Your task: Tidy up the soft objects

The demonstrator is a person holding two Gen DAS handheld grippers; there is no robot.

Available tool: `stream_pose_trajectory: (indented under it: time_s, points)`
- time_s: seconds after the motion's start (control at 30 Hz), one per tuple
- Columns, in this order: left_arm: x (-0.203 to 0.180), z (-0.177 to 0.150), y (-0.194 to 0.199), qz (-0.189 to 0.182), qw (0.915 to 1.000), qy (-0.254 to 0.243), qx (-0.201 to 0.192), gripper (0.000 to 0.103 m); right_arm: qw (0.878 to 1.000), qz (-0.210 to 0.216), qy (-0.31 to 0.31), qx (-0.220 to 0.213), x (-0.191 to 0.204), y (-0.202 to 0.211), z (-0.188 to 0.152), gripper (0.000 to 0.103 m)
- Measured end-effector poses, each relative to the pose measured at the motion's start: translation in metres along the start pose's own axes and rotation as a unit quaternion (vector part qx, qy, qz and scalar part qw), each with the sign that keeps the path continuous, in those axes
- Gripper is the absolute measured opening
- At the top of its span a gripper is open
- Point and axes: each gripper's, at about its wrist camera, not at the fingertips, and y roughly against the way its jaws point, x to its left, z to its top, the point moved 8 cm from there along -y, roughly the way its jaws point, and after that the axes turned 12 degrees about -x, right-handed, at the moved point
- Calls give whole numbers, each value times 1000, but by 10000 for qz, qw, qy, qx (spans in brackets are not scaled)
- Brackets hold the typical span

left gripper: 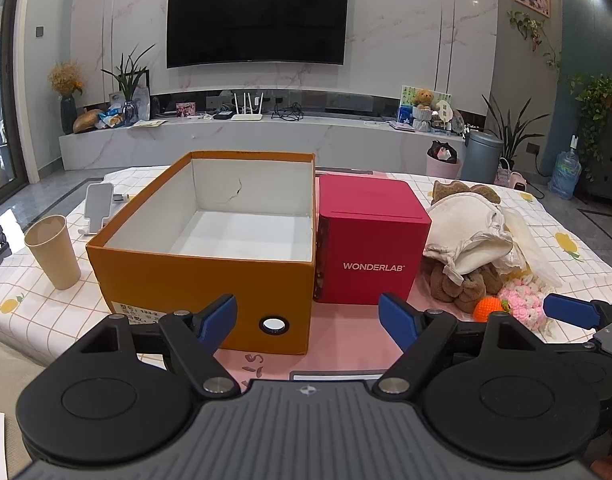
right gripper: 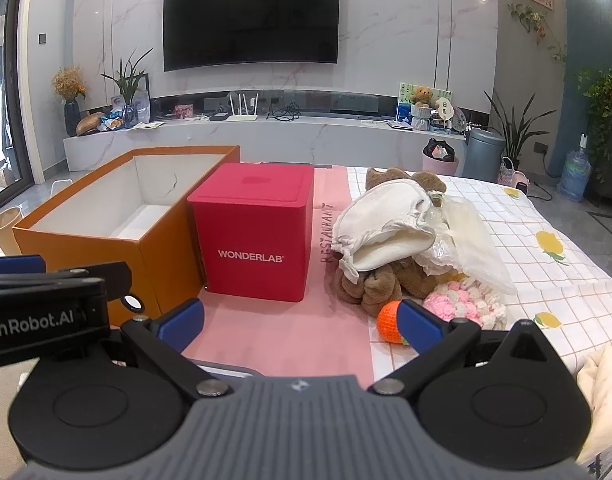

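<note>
Right wrist view: right claw (right gripper: 302, 322) gaping, empty, soft pile (right gripper: 402, 248) just ahead-right on bench (right gripper: 546, 280); light, floppy, compressible, best pinched at brown plush (right gripper: 370, 286) bulk, not loose cloth.

An orange cardboard box (left gripper: 202, 280) has a matt outside and a white paper lining. Beside it, a red box (left gripper: 370, 240) looks smooth with a slight sheen. A brown paper cup (left gripper: 53, 252) is matt. The pile of soft things holds a cream cloth pouch (right gripper: 382, 224), brown plush fabric (right gripper: 370, 284), crinkled clear plastic (right gripper: 474, 236), and pink (right gripper: 462, 304) and orange (right gripper: 390, 320) crochet yarn.
</note>
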Motion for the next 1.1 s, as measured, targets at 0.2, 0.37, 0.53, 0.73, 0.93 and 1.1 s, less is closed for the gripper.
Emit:
stream_pose_trajectory:
  time_s: [0.2,0.37,0.53,0.73,0.93,1.1]
  points:
    - [-1,-2,-1,14,10000,1,51,94,10000,1,1,34,0,0,-1,100]
    - [0,-4,-3,-37,9999,0,138,94,9999,26,-14,131,0,-2,-3,100]
    - [0,-5,-4,-22,9999,-3,161,94,9998,63,-33,162,1,-3,-5,100]
    - [-1,-5,-4,-11,9999,-35,153,94,9998,67,-40,161,1,-3,-5,100]
    - [0,-5,-4,-16,9999,-40,149,94,9998,73,-19,173,1,-3,-5,100]
    - [-1,-5,-3,-23,9999,-54,130,94,9998,73,-4,171,0,-3,-6,100]
